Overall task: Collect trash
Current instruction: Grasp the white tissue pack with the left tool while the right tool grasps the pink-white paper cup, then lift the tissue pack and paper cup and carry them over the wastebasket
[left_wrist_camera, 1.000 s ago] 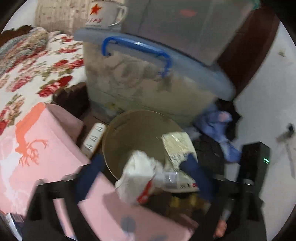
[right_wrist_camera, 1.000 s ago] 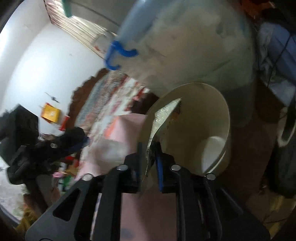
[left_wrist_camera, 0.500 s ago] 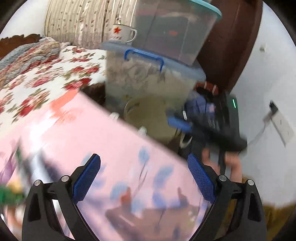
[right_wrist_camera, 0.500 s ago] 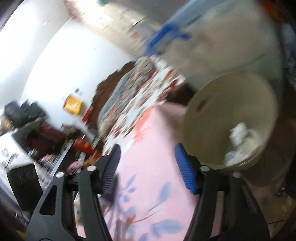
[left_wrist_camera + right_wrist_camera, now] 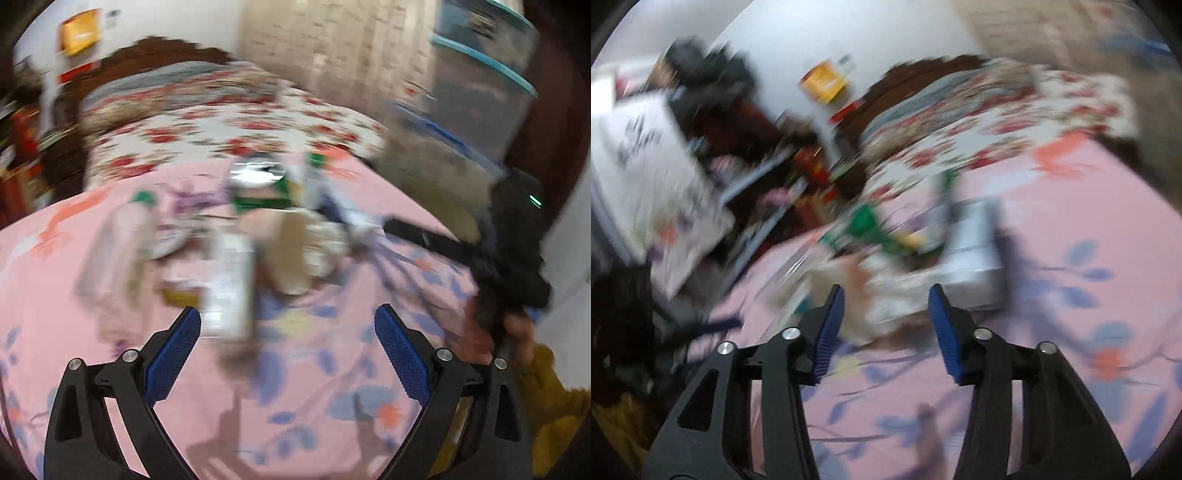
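A blurred heap of trash lies on the pink flowered sheet (image 5: 295, 406): a white carton (image 5: 229, 288), a green and silver wrapper (image 5: 258, 184), a beige paper tube (image 5: 291, 251) and crumpled white paper (image 5: 325, 243). My left gripper (image 5: 288, 314) hangs open just short of the carton, holding nothing. In the right wrist view the same heap shows a white box (image 5: 971, 254), a green wrapper (image 5: 868, 225) and crumpled paper (image 5: 886, 295). My right gripper (image 5: 886, 291) is above the near edge of the heap. Its jaws are closing with nothing pinched between them. The bin is out of view.
Stacked clear storage boxes (image 5: 480, 92) stand at the right, beside a bed with a rose-print quilt (image 5: 229, 125). A hand (image 5: 513, 328) holds a black tool at the right edge. Cluttered shelves and a white printed box (image 5: 646, 166) fill the left of the right wrist view.
Both views swung away from the tan bin to the heap on the pink sheet. The wrappers held a second ago were let go into the bin, and both grippers are empty now.
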`<action>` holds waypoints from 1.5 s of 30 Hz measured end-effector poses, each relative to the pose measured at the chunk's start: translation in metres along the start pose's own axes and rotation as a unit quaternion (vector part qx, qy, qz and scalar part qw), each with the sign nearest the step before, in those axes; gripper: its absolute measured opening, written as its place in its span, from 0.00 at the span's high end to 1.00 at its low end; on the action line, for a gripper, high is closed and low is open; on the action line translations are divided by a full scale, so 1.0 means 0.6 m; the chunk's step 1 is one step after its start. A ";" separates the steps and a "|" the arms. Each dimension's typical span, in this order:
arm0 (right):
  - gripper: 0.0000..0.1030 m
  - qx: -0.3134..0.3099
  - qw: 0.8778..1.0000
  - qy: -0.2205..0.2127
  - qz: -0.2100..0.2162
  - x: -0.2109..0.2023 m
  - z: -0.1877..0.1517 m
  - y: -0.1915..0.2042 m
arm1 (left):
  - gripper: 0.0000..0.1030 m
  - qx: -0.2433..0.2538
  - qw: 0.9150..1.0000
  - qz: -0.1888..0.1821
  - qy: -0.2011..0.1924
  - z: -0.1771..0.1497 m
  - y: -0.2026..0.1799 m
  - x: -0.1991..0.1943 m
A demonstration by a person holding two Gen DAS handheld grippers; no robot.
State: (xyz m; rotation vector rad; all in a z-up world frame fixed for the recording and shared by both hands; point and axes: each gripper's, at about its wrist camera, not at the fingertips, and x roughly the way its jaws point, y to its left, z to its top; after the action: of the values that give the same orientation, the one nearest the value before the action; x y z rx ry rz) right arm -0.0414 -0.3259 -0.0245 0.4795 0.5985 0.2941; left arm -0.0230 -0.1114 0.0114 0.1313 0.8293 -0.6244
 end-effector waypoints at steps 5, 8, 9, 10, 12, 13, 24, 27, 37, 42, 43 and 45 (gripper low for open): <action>0.48 -0.058 0.998 0.030 -0.025 0.069 0.012 0.082 | 0.20 -0.011 0.999 0.047 0.007 -0.002 0.027 0.030; 0.45 -0.071 0.996 0.032 -0.051 0.098 0.021 0.102 | 0.20 -0.001 0.998 0.058 0.004 -0.007 0.033 0.049; 0.45 -0.068 0.995 0.039 -0.064 0.114 0.025 0.105 | 0.20 0.009 0.998 0.063 0.007 -0.008 0.030 0.058; 0.45 -0.065 0.995 0.045 -0.068 0.125 0.026 0.106 | 0.21 0.015 0.998 0.065 0.008 -0.009 0.027 0.064; 0.55 -0.065 0.992 0.057 -0.088 0.147 0.024 0.104 | 0.32 0.025 0.998 0.064 0.011 -0.013 0.024 0.075; 0.65 -0.061 0.992 0.063 -0.089 0.152 0.020 0.101 | 0.58 0.026 0.998 0.059 0.015 -0.016 0.024 0.082; 0.76 -0.020 0.998 -0.038 -0.053 -0.049 -0.094 0.136 | 0.72 0.008 0.999 -0.038 -0.014 -0.084 0.049 -0.017; 0.76 -0.017 0.997 -0.023 -0.067 -0.045 -0.117 0.134 | 0.72 0.015 0.999 -0.047 0.004 -0.099 0.041 -0.007; 0.73 -0.028 0.995 -0.002 -0.092 -0.024 -0.130 0.133 | 0.65 0.001 0.999 -0.033 0.023 -0.106 0.041 0.018; 0.70 -0.026 0.994 -0.009 -0.103 -0.024 -0.129 0.127 | 0.55 -0.002 0.999 -0.025 0.024 -0.100 0.043 0.023; 0.70 -0.027 0.994 -0.010 -0.103 -0.023 -0.129 0.126 | 0.55 -0.002 0.999 -0.025 0.025 -0.100 0.044 0.024; 0.67 -0.032 0.994 -0.009 -0.105 -0.020 -0.128 0.127 | 0.55 -0.006 0.999 -0.028 0.027 -0.097 0.046 0.029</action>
State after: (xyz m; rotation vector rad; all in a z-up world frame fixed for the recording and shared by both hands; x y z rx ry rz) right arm -0.1068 -0.2396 -0.0356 0.3539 0.6156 0.1077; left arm -0.0363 -0.0768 -0.0444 0.1139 0.8910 -0.6715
